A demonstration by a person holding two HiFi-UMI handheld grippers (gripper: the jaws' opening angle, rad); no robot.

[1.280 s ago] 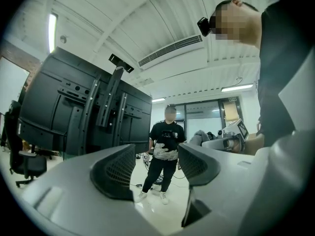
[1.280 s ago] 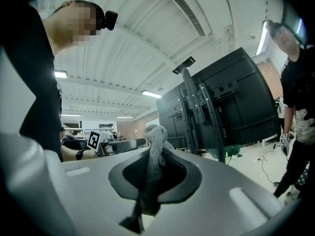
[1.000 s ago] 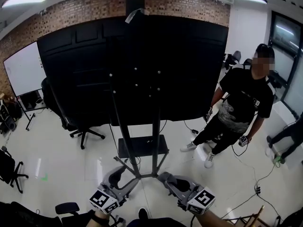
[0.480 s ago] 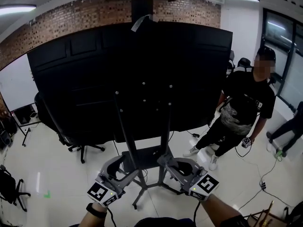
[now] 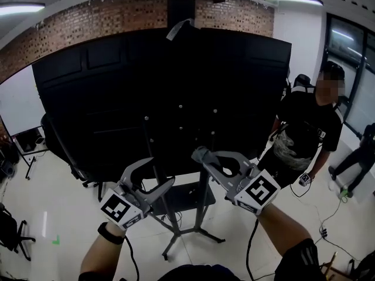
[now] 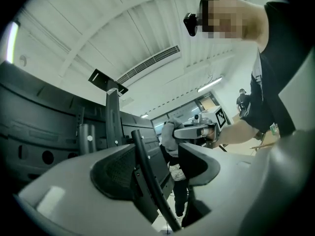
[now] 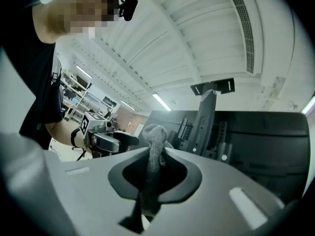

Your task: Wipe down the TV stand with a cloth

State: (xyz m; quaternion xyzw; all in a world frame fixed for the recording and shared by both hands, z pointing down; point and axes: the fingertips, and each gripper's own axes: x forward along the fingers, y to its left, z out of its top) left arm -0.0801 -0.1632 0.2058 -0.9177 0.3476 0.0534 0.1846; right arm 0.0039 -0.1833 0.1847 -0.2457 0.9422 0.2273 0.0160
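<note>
Brick wall (image 5: pixel 117 10) closes the far side of the room in the head view, above a pale glossy floor (image 5: pixel 58 198). A big black TV (image 5: pixel 164 86) shows its back, carried on the TV stand (image 5: pixel 184 199), whose dark shelf and splayed legs sit just beyond the grippers. An office chair (image 5: pixel 64 139) and a whiteboard (image 5: pixel 14 107) are at the left, and a standing person (image 5: pixel 307 127) in a black T-shirt is at the right. The left gripper (image 5: pixel 159 175) is raised in front of the stand's left upright, and the right gripper (image 5: pixel 202 160) is a little higher, near the right upright.

White panelled ceiling (image 6: pixel 123 33) fills the top of the left gripper view. The left gripper (image 6: pixel 162 156) has its jaws apart, and a narrow dark bar slants across the gap. I cannot tell whether it touches either jaw. The stand's column (image 6: pixel 112 117) rises at the left. Beyond the jaws, the right gripper (image 6: pixel 179 132) holds a grey cloth (image 6: pixel 169 137).

Ceiling light (image 7: pixel 160 101) shows far off in the right gripper view. The right gripper (image 7: pixel 155 170) is clamped on the cloth (image 7: pixel 156 134), which sticks up in a bunched tuft between the jaws. The stand's column (image 7: pixel 206 117) and the TV's back are just beyond, and the left gripper (image 7: pixel 130 139) is at the left.
</note>
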